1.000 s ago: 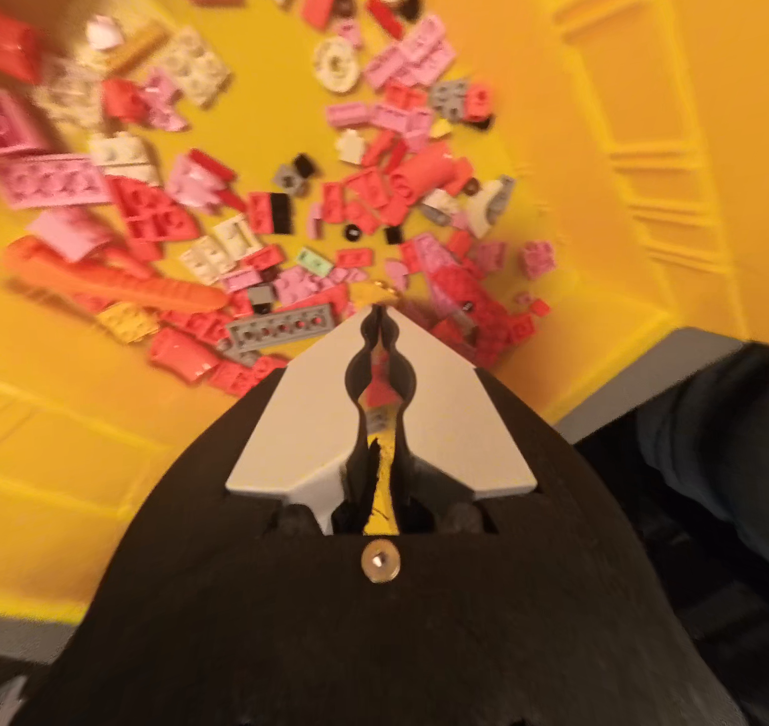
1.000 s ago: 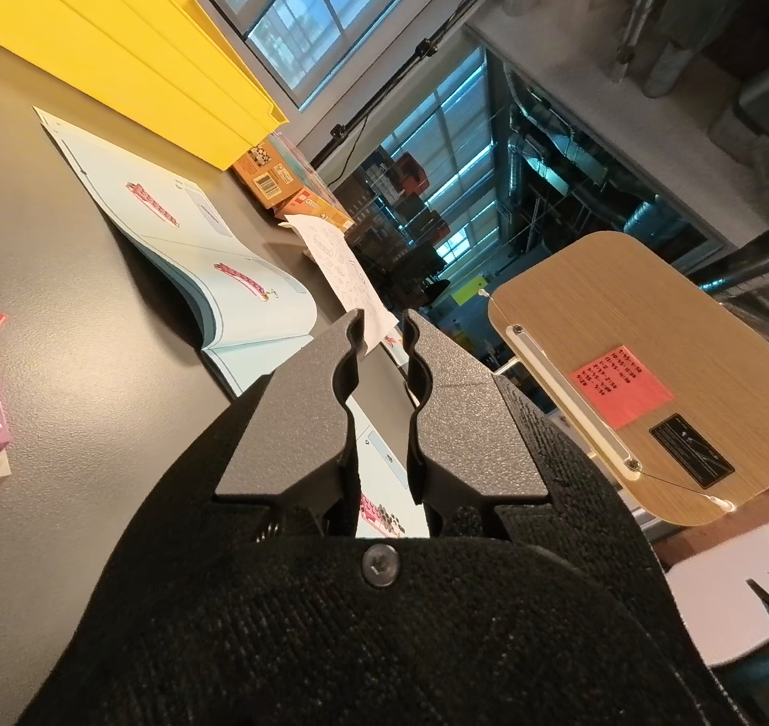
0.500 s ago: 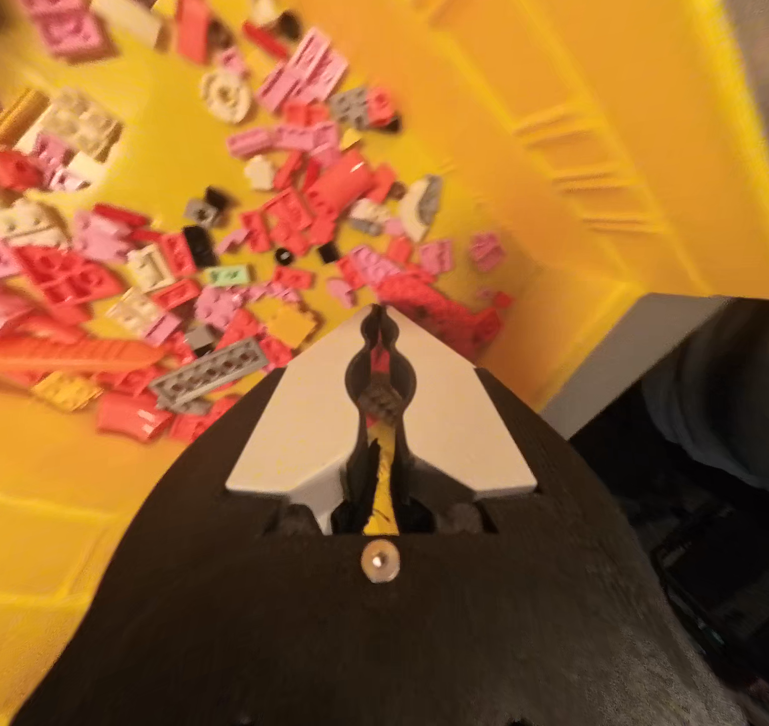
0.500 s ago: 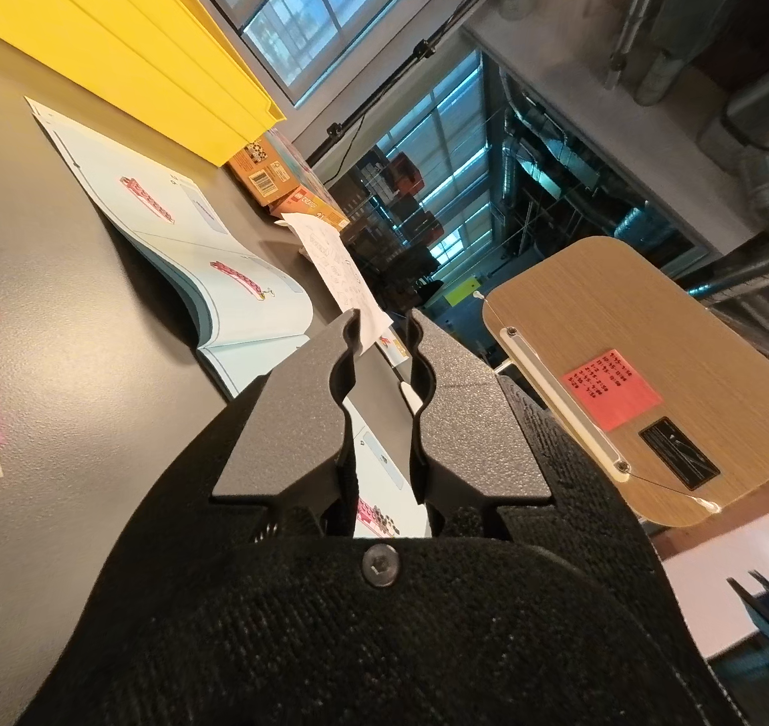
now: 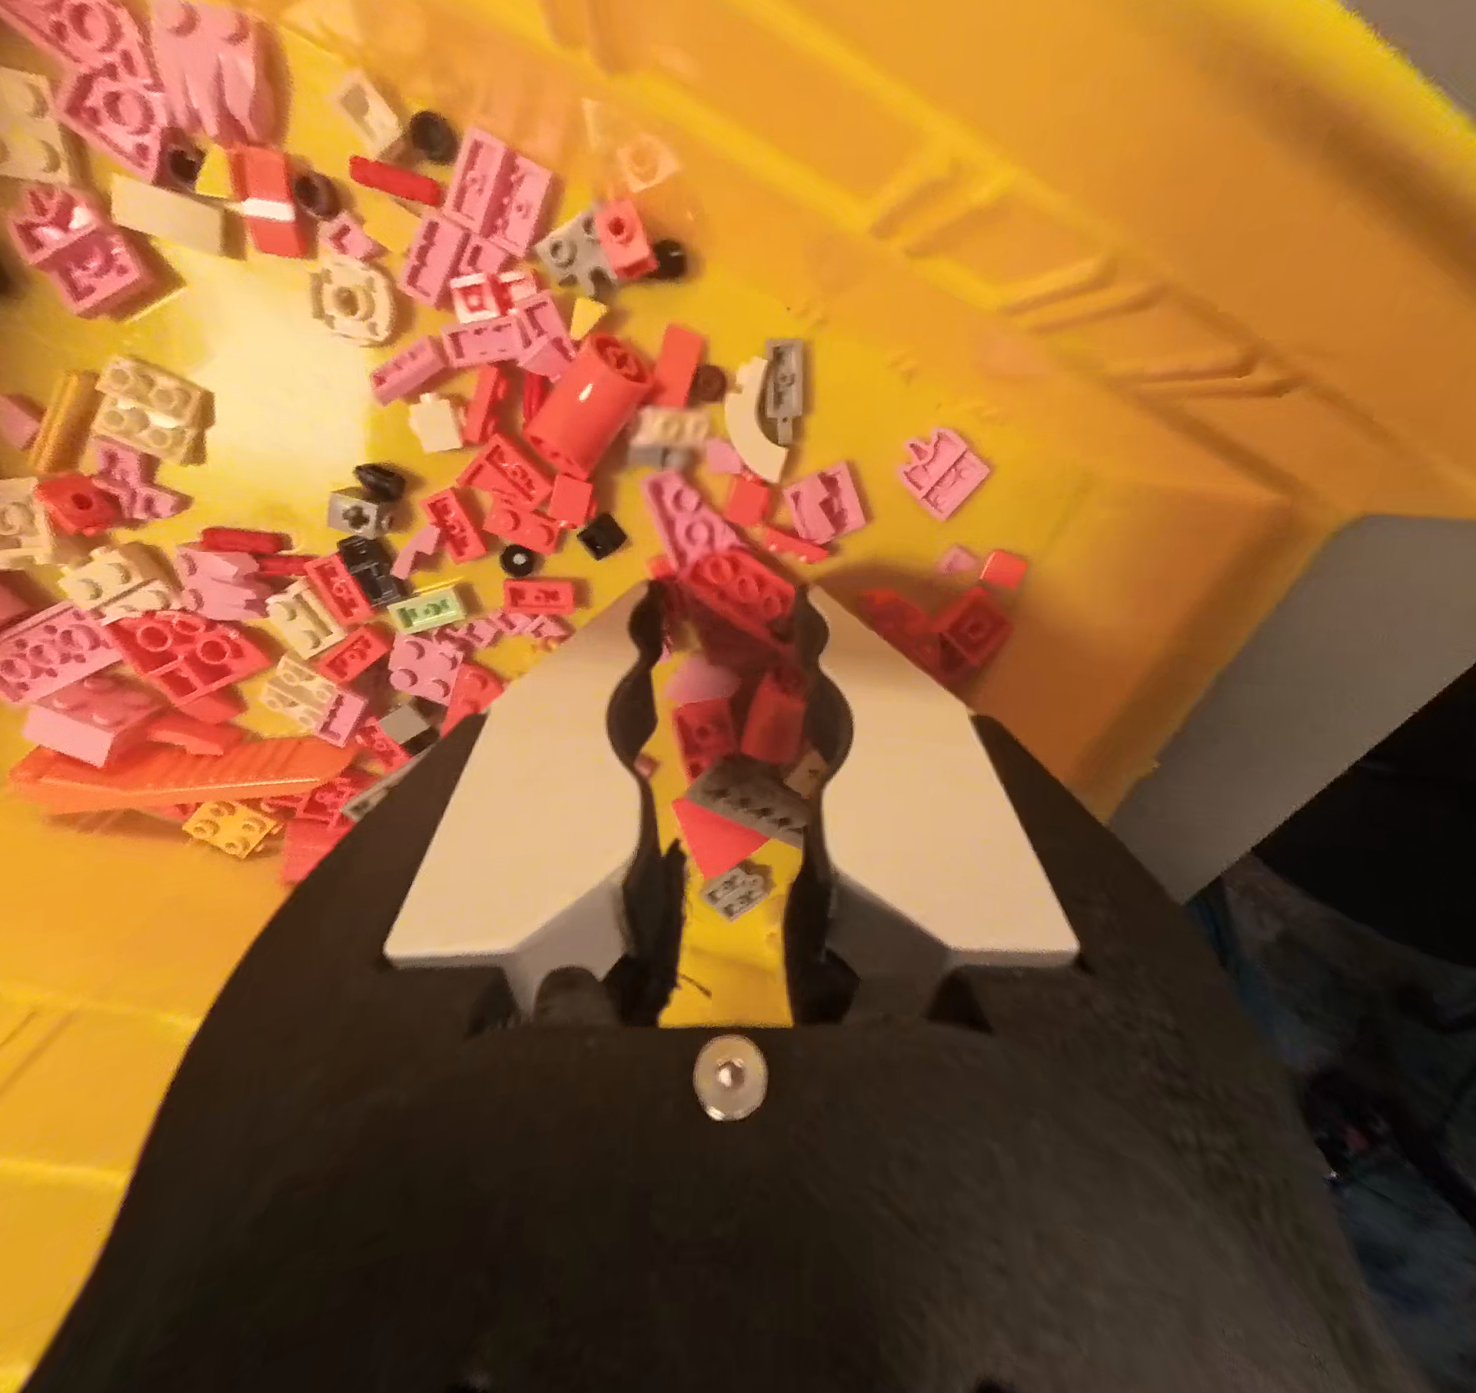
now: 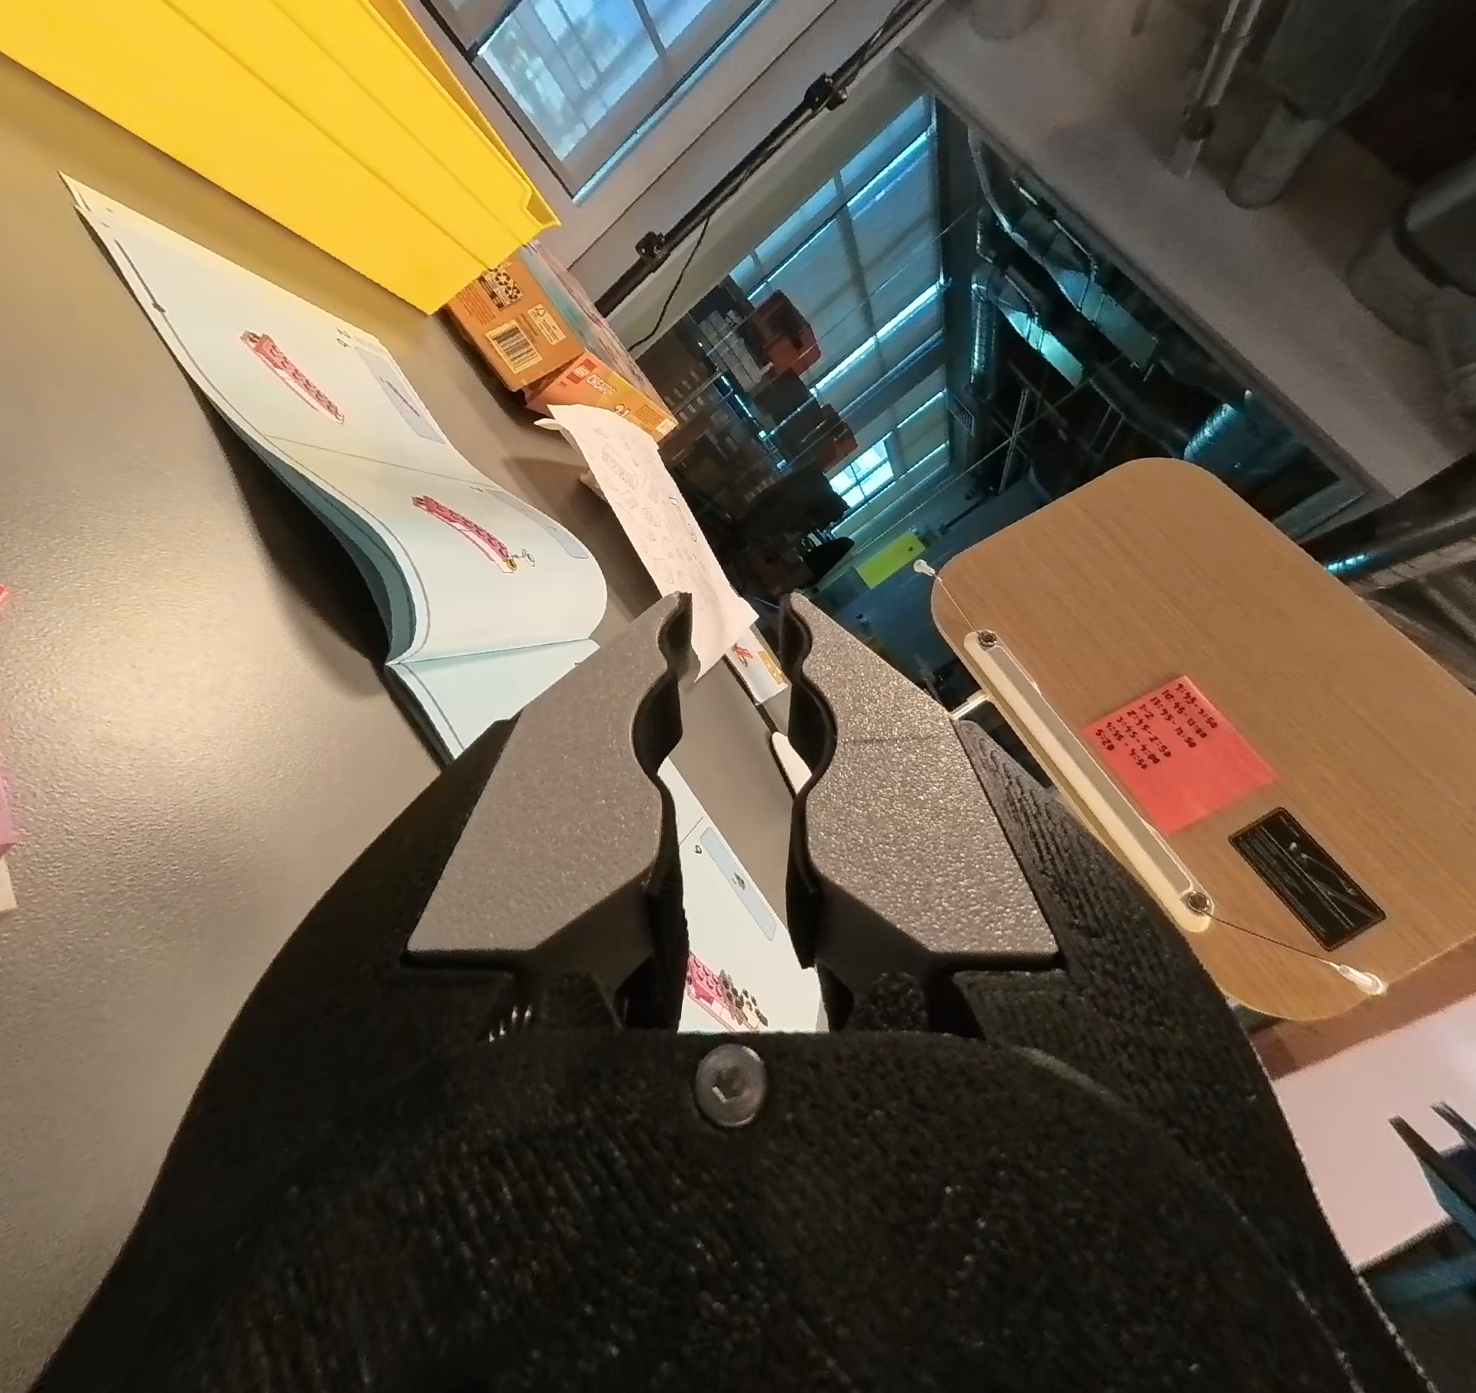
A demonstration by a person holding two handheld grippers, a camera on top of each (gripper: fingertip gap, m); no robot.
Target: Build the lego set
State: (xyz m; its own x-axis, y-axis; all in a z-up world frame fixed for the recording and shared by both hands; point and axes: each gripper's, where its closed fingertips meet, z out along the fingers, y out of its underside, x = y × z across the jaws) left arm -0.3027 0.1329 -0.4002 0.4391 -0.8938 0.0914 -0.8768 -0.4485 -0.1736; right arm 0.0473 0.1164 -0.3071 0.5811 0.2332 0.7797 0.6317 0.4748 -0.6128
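My left gripper (image 5: 728,592) is open, its white fingers (image 5: 551,764) spread over a pile of small toy bricks in a yellow bin (image 5: 1038,236). A red studded brick (image 5: 747,596) lies at the fingertips, with more red pieces and a grey plate (image 5: 751,795) showing in the gap below; the pads do not press on any of them. A pink plate (image 5: 687,512) and a red cylinder (image 5: 587,404) lie just beyond. My right gripper (image 6: 735,602) is open and empty, above a dark table (image 6: 160,636) near an open instruction booklet (image 6: 415,508).
A long orange piece (image 5: 184,771) lies at the bin's left. The bin's corner wall rises on the right. In the right wrist view a yellow bin (image 6: 263,93), cardboard boxes (image 6: 527,316), a white sheet (image 6: 663,540) and a wooden board (image 6: 1198,676) stand around. The left gripper's tips are roughly 35 centimetres from the right gripper's. The right gripper is farther from the red cylinder (image 5: 587,404), some 35 centimetres, than the left, some 5 centimetres.
My left gripper was shut and has opened while moving towards the bin's corner over the red bricks. The right gripper has barely moved and stays open.
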